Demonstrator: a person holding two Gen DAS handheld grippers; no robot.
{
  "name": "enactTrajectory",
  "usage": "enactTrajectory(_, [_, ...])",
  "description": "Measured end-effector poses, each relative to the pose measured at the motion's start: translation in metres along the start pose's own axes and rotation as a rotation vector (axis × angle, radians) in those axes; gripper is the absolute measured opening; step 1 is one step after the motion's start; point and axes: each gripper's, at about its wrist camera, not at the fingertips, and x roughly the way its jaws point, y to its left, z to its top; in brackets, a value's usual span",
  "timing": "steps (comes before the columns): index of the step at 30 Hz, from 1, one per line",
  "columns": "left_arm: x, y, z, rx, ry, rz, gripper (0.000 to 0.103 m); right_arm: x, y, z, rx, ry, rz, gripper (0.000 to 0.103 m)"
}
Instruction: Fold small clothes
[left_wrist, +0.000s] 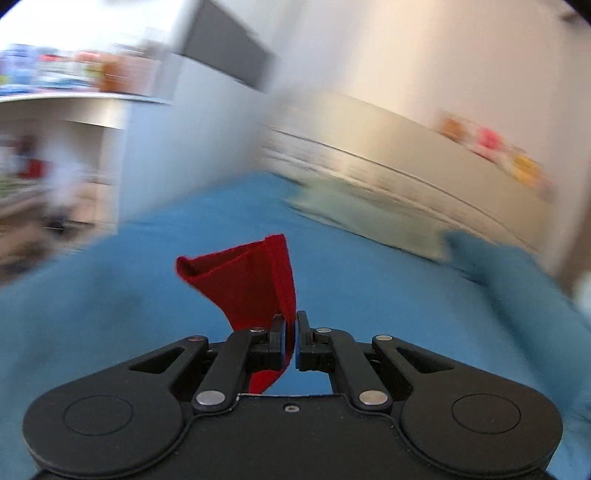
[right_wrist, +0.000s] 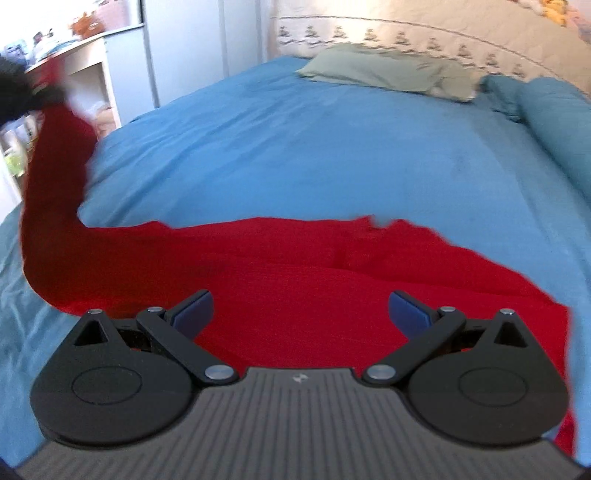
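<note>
A soft, light red garment (right_wrist: 332, 280) sprawls limply on the blue bed (right_wrist: 295, 147), one hemmed corner lifted in the clenched left gripper (left_wrist: 291, 339), while the right gripper (right_wrist: 301, 310) hovers spread above it, best gripping an edge.

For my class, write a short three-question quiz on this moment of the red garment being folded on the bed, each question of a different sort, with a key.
1. True or false: the left gripper is shut on part of the red garment.
2. Multiple choice: the right gripper is
A. open, above the red cloth
B. shut on the green pillow
C. shut on the blue bedcover
3. Fill in: in the right wrist view, one end of the garment is lifted up toward the ____ side of the picture.

Key
1. True: the cloth is pinched between shut jaws.
2. A: the jaws stand wide apart with nothing between them.
3. Left.
</note>
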Motion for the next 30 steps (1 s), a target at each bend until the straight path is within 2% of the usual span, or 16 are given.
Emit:
enactTrajectory(2, [0.026, -0.045, -0.017, 0.041, 0.086, -0.073, 0.004, -0.011, -0.025, -0.005, 0.019, -0.004, -0.032, 0.103])
enactTrajectory(5, [0.063, -0.087, -0.063, 0.034, 0.197, -0.138, 0.004, -0.021, -0.06, -0.019, 0.053, 0.005, -0.068, 0.103])
enactTrajectory(7, [0.083, -0.104, -0.098, 0.069, 0.262, -0.128, 0.004, -0.024, -0.083, -0.031, 0.078, 0.02, -0.089, 0.103])
enactTrajectory(11, [0.107, -0.109, -0.147, 0.062, 0.349, -0.099, 0.004, -0.03, -0.119, -0.053, 0.112, 0.03, -0.083, 0.103])
enactTrajectory(15, [0.109, -0.102, -0.159, 0.048, 0.363, -0.08, 0.006, -0.033, -0.137, -0.063, 0.122, 0.035, -0.059, 0.103])
enactTrajectory(16, [0.108, -0.1, -0.158, 0.033, 0.366, -0.085, 0.019, -0.034, -0.14, -0.064, 0.122, 0.035, -0.049, 0.103])
enactTrajectory(17, [0.105, -0.103, -0.158, 0.024, 0.371, -0.086, 0.049, -0.034, -0.141, -0.065, 0.119, 0.035, -0.041, 0.103])
enactTrajectory(19, [0.095, -0.101, -0.149, 0.012, 0.348, -0.076, 0.081, -0.035, -0.14, -0.063, 0.103, 0.03, -0.029, 0.103])
enactTrajectory(20, [0.083, -0.097, -0.142, 0.019, 0.321, -0.066, 0.09, -0.035, -0.138, -0.061, 0.092, 0.027, -0.026, 0.103])
enactTrajectory(22, [0.065, -0.092, -0.127, 0.058, 0.275, -0.013, 0.099, -0.034, -0.129, -0.054, 0.067, 0.02, -0.023, 0.103])
enactTrajectory(23, [0.055, -0.088, -0.124, 0.079, 0.254, 0.021, 0.101, -0.034, -0.125, -0.049, 0.05, 0.017, -0.02, 0.103])
enactTrajectory(26, [0.039, -0.066, -0.103, 0.137, 0.216, 0.136, 0.103, -0.033, -0.104, -0.032, -0.004, 0.007, 0.014, 0.103])
enactTrajectory(30, [0.026, -0.025, -0.094, 0.146, 0.232, 0.222, 0.103, -0.019, -0.063, -0.014, -0.102, 0.024, 0.07, 0.103])
